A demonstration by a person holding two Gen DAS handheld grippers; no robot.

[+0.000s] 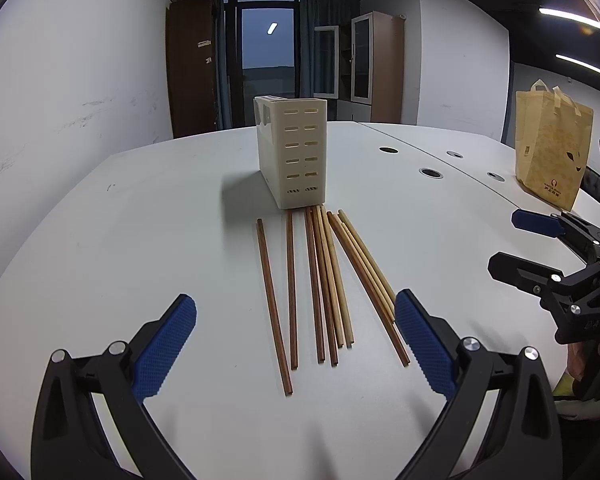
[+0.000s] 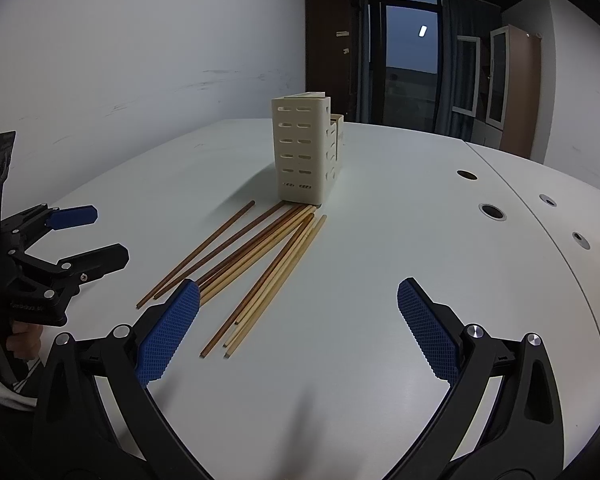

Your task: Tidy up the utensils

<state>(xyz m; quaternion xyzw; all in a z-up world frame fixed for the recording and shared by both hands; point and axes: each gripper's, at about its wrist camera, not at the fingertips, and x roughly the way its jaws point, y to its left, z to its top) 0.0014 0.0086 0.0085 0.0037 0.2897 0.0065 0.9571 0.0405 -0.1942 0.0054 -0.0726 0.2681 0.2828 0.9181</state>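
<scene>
White table: chopsticks lie lengthwise, tips twd holder.

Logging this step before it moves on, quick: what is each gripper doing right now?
Left gripper: open, holding nothing, jaws spread above the brown and tan wooden chopsticks.
Right gripper: open, holding nothing, over the white table.

The chopsticks run from dark reddish-brown to pale tan wood. The utensil holder is cream, its end wall patterned with rows of slots. Both the left claw and the right claw are black with blue, cross-hatched pads. The surface is plain white. The bag is yellowish-tan with a faint print.
</scene>
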